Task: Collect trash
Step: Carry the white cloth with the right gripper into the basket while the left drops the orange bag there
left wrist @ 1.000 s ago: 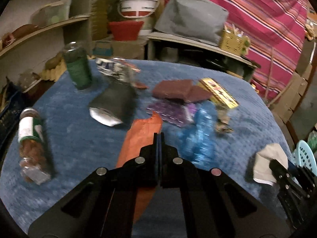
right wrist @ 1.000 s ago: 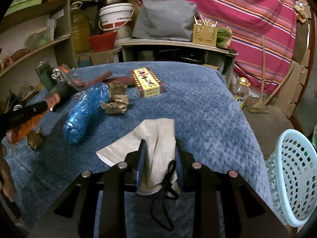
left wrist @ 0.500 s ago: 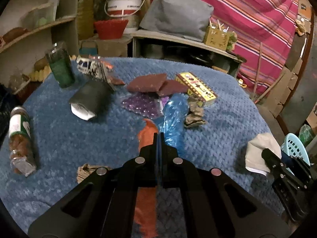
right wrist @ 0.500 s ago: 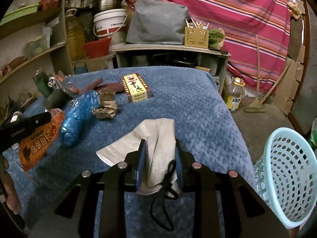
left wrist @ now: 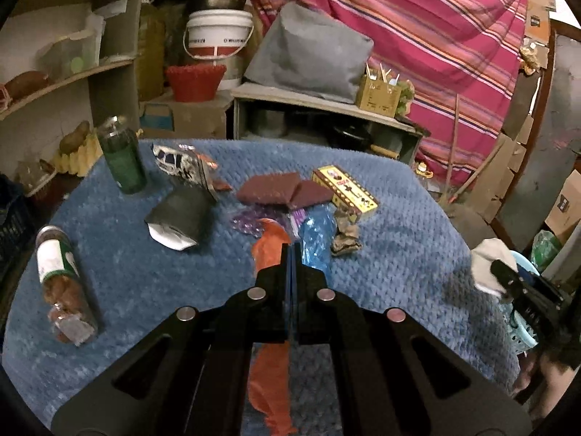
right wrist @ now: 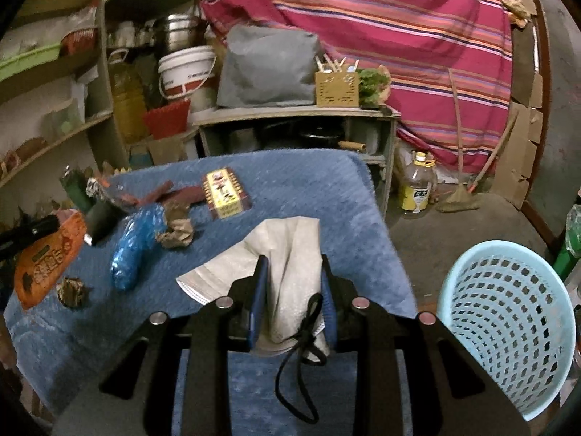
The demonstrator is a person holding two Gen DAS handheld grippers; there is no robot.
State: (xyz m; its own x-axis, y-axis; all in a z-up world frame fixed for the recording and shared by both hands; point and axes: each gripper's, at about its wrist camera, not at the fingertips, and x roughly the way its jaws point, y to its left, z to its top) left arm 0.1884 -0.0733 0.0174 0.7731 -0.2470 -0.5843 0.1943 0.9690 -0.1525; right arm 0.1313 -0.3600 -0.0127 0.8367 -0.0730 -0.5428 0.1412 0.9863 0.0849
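Right tool (right wrist: 293, 283) pinches face mask (right wrist: 283, 254) beside basket (right wrist: 508, 327).

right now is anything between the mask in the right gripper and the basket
Nothing visible. The right gripper holds the mask over the table's edge, and only open floor lies between it and the basket, whose mouth is open.

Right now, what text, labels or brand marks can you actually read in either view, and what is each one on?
None reads clearly.
Orange wrapper, held in the left tool: large dark characters, too blurred to read.
White bucket: dark band of print, too small.
Yellow box: patterned print, unreadable.
Lying jar: white-and-green label, blurred.
Yellow-labelled bottle on the floor: label text unreadable.
Face mask in the right tool: no print.
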